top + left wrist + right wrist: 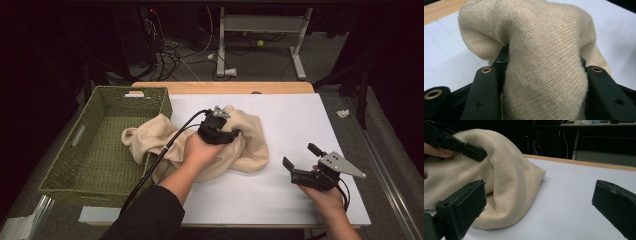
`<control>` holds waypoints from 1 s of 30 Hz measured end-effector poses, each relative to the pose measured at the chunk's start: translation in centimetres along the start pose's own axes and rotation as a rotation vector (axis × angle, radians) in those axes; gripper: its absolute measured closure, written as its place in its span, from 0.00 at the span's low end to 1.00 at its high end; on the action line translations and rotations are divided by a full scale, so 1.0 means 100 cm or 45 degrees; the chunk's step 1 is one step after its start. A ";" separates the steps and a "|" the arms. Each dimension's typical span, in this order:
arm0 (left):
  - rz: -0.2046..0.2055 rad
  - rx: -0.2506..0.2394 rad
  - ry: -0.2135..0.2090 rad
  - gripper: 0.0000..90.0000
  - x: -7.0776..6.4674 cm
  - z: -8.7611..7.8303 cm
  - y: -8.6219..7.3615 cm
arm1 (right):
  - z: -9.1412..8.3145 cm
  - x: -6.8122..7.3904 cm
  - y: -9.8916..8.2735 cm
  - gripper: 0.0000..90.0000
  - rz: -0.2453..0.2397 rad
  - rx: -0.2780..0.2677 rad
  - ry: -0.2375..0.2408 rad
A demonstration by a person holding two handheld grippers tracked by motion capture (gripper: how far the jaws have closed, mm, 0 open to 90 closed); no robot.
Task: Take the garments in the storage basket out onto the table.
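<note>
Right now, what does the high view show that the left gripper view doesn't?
High view: a green woven basket at the table's left, the right hand-held gripper with its jaws apart and nothing between them, and both forearms.

Left gripper view: close up, a fold of knit fabric bunched between the left hand-held gripper jaws.

Both: the beige sweater lying on the white table.

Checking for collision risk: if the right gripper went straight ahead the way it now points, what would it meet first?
Probably the cream sweater. The right gripper, jaws open and empty, points toward its near edge; in its own view the cloth lies left of centre, so it might only graze it. Depth is unclear.
</note>
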State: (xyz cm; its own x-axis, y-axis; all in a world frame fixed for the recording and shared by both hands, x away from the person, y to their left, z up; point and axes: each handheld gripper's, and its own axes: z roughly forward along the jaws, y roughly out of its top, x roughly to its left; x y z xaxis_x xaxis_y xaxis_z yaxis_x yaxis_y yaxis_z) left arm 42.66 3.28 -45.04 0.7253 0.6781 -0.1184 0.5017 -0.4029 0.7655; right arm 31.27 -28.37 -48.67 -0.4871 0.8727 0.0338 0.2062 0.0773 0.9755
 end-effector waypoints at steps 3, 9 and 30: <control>-0.014 -0.021 -0.029 0.54 -0.002 0.011 -0.009 | 0.000 0.000 0.000 0.00 -0.003 0.002 0.000; -0.050 -0.078 -0.089 0.52 0.000 0.025 -0.029 | 0.001 0.001 -0.001 0.00 -0.006 0.008 0.004; -0.069 -0.051 0.192 0.08 -0.004 -0.076 -0.062 | -0.004 0.001 0.001 0.00 -0.001 -0.011 -0.006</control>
State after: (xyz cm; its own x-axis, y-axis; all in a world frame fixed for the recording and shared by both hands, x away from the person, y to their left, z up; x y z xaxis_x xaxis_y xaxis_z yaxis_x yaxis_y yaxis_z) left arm 35.68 10.17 -44.94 0.6173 0.7839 -0.0662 0.5166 -0.3405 0.7856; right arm 30.93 -28.42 -48.50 -0.4833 0.8749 0.0317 0.1985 0.0742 0.9773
